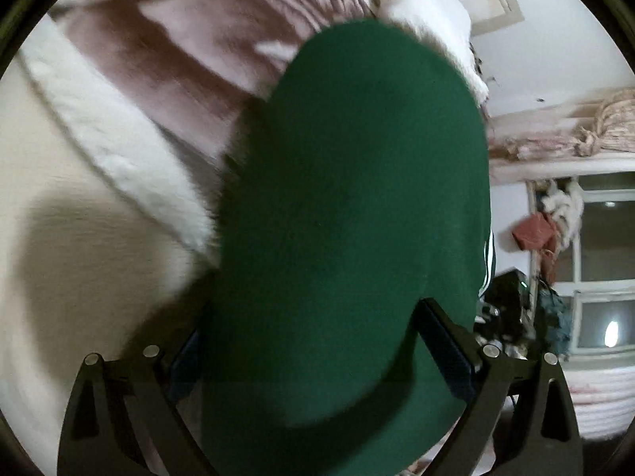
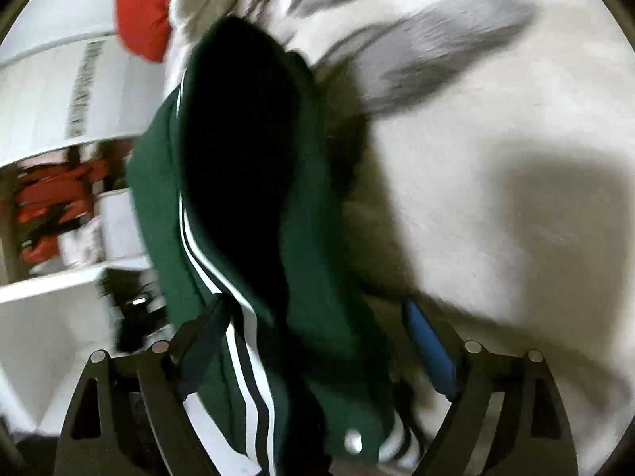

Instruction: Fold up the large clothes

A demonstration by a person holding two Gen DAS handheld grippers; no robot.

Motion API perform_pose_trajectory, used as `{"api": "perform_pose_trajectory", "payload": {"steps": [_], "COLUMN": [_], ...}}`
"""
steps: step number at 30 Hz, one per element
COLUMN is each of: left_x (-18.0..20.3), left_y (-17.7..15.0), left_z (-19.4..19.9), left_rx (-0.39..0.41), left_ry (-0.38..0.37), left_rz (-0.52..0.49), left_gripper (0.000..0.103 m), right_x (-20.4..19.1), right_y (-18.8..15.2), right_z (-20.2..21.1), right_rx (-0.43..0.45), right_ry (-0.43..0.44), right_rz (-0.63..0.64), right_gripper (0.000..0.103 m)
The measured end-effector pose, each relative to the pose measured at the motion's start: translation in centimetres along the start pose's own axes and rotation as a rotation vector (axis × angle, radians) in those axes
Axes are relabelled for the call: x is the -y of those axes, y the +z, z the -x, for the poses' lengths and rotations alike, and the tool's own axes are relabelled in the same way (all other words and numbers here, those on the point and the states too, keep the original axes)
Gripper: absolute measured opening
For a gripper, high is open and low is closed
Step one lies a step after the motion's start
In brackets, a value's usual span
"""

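Green garment [image 1: 349, 206] hangs between the spread jaws of both hand-held grippers, left [image 1: 313, 349] and right [image 2: 317, 341], above a cream bed [image 2: 496, 238], near shelves [image 2: 59, 119] and a window [image 1: 603, 261].

Light: indoor, moderate; glare spot on window [image 1: 611, 333].
Shadows: large, soft on bedding [image 2: 516, 218].
Blur: heavy motion smear, right view worst.
Edges: fisheye bend, black corners.
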State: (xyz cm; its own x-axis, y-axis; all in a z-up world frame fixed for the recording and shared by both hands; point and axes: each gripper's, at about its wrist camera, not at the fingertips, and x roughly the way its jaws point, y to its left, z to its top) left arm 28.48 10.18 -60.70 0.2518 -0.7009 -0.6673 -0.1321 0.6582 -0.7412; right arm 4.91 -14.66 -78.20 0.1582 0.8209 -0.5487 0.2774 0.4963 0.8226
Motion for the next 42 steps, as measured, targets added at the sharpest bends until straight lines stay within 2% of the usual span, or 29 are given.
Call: {"api": "perform_pose_trajectory", "payload": {"steps": [6, 9, 11, 13, 15, 17, 20, 23, 29, 32, 36, 39, 40, 42], "left_x": [-0.2, 0.4, 1.1, 2.0, 2.3, 2.7, 4.6, 6.1, 9.0, 11.6, 14.4, 17.3, 17.7, 19.2], "left_y": [0.9, 1.0, 0.8, 0.2, 0.3, 0.4, 0.7, 1.3, 3.5, 5.7, 9.6, 14.1, 15.1, 19.2], "left_z": [-1.8, -1.6, -1.2, -0.7, -0.4, -0.2, 0.4, 1.0, 2.7, 3.4, 3.5, 3.0, 2.9, 2.1], "left_rx": [-0.045, -0.033, -0.015, 0.008, 0.028, 0.037, 0.049, 0.057, 0.07, 0.083, 0.098, 0.108, 0.111, 0.122], "left_ry": [-0.086, -0.1, -0.107, -0.09, -0.084, -0.095, -0.096, -0.101, -0.127, -0.152, -0.187, -0.212, -0.216, -0.225], "left_rz": [-0.013, -0.032, -0.064, -0.111, -0.125, -0.121, -0.158, -0.181, -0.232, -0.27, -0.294, -0.324, -0.332, -0.35], "left_gripper": [0.098, 0.098, 0.097, 0.09, 0.078, 0.077, 0.076, 0.076, 0.075, 0.075, 0.075, 0.075, 0.075, 0.075], "right_x": [0.1, -1.1, -1.1, -0.8, -1.1, -1.4, -2.3, -3.2, -5.4, -7.5, -10.7, -13.1, -14.1, -15.5], "right_y": [2.4, 3.3, 3.9, 4.1, 3.4, 2.9, 2.1, 1.6, 1.6, 1.7, 3.9, 6.7, 8.4, 11.6], "right_z": [-3.6, -6.4, -7.0, -6.9, -6.3, -5.7, -4.4, -3.0, 0.8, 3.5, 7.6, 10.9, 12.2, 13.4], "right_rx": [-0.133, -0.213, -0.215, -0.191, -0.153, -0.125, -0.072, -0.035, 0.027, 0.058, 0.115, 0.155, 0.168, 0.183], "right_ry": [0.181, 0.149, 0.148, 0.161, 0.143, 0.143, 0.149, 0.176, 0.203, 0.198, 0.179, 0.155, 0.144, 0.132], "right_rz": [0.04, 0.072, 0.053, 0.009, 0.009, 0.005, 0.0, -0.009, -0.003, 0.017, 0.053, 0.076, 0.087, 0.102], "right_gripper": [0.096, 0.101, 0.102, 0.101, 0.093, 0.07, 0.056, 0.051, 0.051, 0.051, 0.051, 0.051, 0.051, 0.051]}}
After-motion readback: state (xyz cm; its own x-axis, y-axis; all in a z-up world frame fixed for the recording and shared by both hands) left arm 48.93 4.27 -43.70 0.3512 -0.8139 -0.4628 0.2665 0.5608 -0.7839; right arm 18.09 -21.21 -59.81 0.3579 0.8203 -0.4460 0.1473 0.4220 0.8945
